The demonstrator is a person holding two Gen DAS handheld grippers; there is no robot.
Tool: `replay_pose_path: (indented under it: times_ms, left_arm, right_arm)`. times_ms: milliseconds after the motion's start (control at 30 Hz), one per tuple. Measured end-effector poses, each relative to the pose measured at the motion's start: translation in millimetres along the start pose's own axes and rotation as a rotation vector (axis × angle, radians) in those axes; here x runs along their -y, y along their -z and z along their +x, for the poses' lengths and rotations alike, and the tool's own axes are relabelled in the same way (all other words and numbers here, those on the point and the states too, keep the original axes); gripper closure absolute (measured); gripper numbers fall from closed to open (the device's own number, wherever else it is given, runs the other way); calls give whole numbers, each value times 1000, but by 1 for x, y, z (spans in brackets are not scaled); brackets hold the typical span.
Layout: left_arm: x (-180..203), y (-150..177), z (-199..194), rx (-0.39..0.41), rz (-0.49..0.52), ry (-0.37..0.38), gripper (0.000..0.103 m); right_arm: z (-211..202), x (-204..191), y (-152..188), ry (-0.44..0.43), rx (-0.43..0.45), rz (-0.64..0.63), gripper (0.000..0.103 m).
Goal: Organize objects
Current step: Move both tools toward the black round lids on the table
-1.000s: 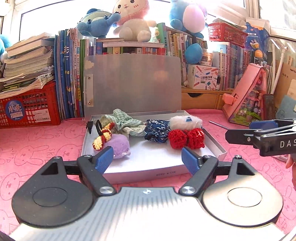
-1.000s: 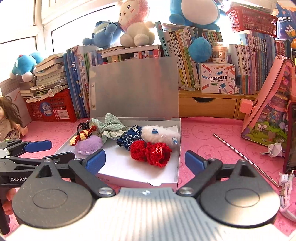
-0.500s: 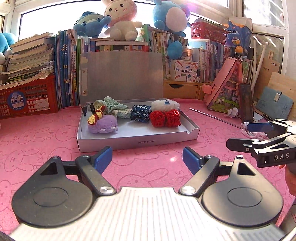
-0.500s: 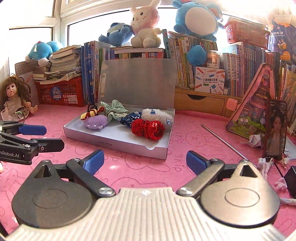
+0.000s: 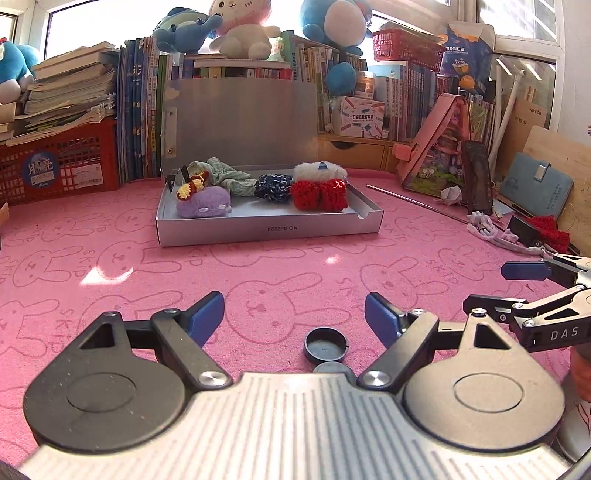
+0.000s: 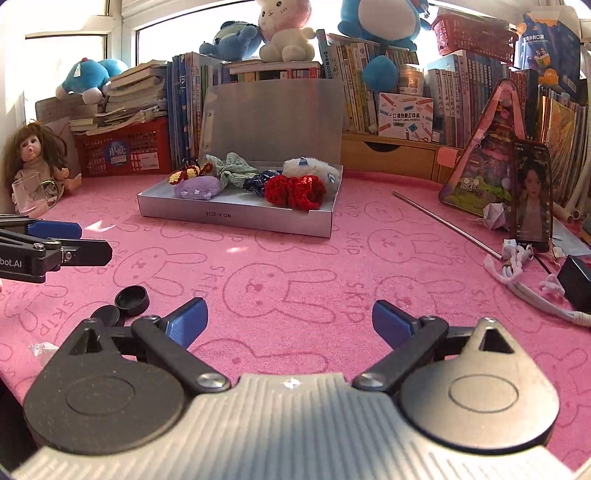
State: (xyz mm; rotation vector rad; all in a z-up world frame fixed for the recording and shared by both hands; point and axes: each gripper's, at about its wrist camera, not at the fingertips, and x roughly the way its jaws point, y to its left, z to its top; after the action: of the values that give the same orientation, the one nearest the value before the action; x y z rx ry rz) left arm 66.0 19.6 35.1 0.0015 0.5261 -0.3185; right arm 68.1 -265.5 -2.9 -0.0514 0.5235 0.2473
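Left gripper (image 5: 294,314) fingers spread wide, empty, above pink counter (image 5: 110,266); black cap (image 5: 326,345) lies just ahead between them; grey box (image 5: 266,227) at 12 o'clock holds purple plush (image 5: 203,206) and red knit bow (image 5: 319,194); right gripper (image 6: 290,323) fingers spread, empty.

This looks like a child's room at home. A pink bunny-print cloth (image 5: 110,258) covers the desk, and behind the open grey box (image 5: 269,221) runs a row of children's books (image 6: 369,99) with plush toys (image 6: 284,33) perched on top. Left of the box sit a red basket (image 6: 125,151) and a doll (image 6: 33,158).
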Motion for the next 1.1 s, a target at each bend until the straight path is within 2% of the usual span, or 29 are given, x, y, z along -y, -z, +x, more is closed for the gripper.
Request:
replay_pose_path:
  times_ms: [233,333,467,600,733,967,1100]
  left_arm:
    - [3,17,-7,-28,10,-12,17]
    - [2,23,-13,-40,4,-2,19]
    - [3,30,-14,-77,-14,15,39]
    - [8,34,-12,-86,-11,27,42]
    - [15,34,-8,-88,4,39,45]
    - [18,39,5,-111,-3,29,53]
    - [17,39,9,-102,-4,18,54]
  right_arm:
    - [-24,-7,19,-3,6,-17,3]
    - [-35,-12,27,-38,7,-28,3]
    - [-49,-22,39,-80,2,-53,3]
    - [-51,-35,50,-81,-18,-99,4]
    - [-48,-43,55,-93,-43,-125,12]
    - [-46,-53,58,-151,-63,-131,18]
    - [-42,-59,61,-148,-67,-145,23]
